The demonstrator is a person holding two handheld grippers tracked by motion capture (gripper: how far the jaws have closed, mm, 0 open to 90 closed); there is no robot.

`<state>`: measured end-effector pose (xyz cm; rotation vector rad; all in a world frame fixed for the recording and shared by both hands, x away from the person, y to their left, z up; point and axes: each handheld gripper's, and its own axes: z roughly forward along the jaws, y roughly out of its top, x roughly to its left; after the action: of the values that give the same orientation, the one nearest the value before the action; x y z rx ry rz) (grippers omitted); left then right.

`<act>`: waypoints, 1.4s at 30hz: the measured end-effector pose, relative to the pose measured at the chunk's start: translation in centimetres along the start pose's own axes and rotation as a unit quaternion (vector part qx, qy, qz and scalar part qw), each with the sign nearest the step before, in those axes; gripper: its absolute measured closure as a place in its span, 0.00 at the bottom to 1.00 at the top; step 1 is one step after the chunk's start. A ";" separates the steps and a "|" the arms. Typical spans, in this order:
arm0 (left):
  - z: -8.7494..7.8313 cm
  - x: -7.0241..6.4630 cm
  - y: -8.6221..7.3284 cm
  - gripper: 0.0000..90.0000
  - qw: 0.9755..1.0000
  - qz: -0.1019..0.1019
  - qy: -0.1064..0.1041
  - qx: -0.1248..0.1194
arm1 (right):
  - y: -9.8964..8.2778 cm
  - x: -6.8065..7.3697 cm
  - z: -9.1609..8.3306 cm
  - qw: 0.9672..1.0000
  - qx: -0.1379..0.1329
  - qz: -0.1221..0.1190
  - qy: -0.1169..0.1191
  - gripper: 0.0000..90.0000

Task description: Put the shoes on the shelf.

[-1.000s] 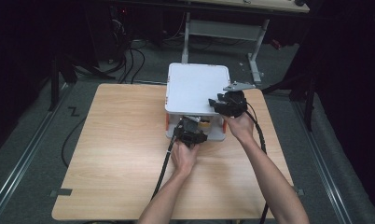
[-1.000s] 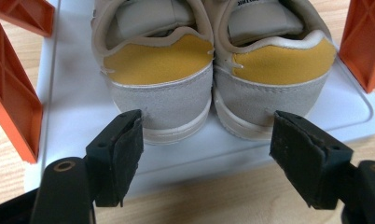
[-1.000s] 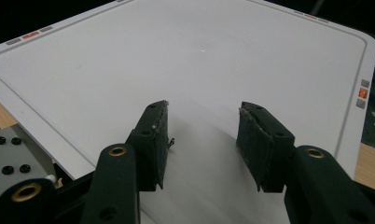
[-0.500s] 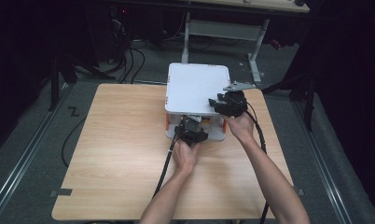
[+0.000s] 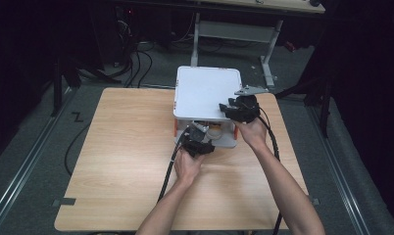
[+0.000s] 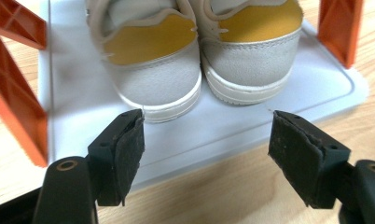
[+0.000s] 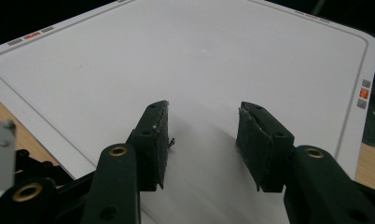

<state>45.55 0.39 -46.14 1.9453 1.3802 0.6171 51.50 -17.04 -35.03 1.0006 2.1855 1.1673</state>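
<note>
A white two-shelf rack (image 5: 205,90) with orange legs (image 6: 13,107) stands at the table's far middle. On its lower shelf (image 6: 213,126) sits a pair of beige shoes (image 6: 153,79) with yellow heel panels, heels toward me and side by side. My left gripper (image 6: 206,140) is open just in front of the heels, level with the shelf edge, and touches nothing; it shows at the rack's front (image 5: 197,139). My right gripper (image 7: 202,135) is open over the top shelf (image 7: 176,56) near its right front corner (image 5: 229,106), with nothing between its pads.
The wooden table (image 5: 126,147) has free room left of and in front of the rack. Cables (image 5: 168,171) trail from both grippers toward the near edge. A desk frame (image 5: 234,29) and floor cables lie beyond the table.
The left hand has shifted a little at the rack's front. The right gripper has kept still on the top shelf.
</note>
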 end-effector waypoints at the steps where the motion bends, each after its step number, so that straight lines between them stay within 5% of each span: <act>1: -0.3 0.2 0.0 0.30 1.000 -0.003 -0.004 -0.003 | 0.0 0.0 0.0 1.000 0.000 0.001 0.000 0.59; 14: -6.3 4.9 -0.4 0.31 0.998 -0.013 -0.037 -0.058 | 0.0 0.0 -0.1 1.000 0.000 0.006 -0.001 0.59; 22: -8.5 7.3 -1.0 0.31 0.996 -0.016 -0.054 -0.068 | 0.1 0.1 -0.5 1.000 0.010 0.010 0.000 0.56; 30: -10.3 9.2 -1.7 0.34 0.994 -0.033 -0.077 -0.075 | 0.0 -0.1 -3.4 1.000 -0.012 0.023 0.012 0.53; 42: -12.9 11.0 -3.0 0.34 0.993 -0.028 -0.061 -0.095 | -2.4 -0.8 -7.3 0.999 -0.033 0.027 0.008 0.53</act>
<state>38.25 14.63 -39.75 1.7575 1.2493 0.5705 46.09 -22.23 -33.10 1.0325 2.1293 1.2685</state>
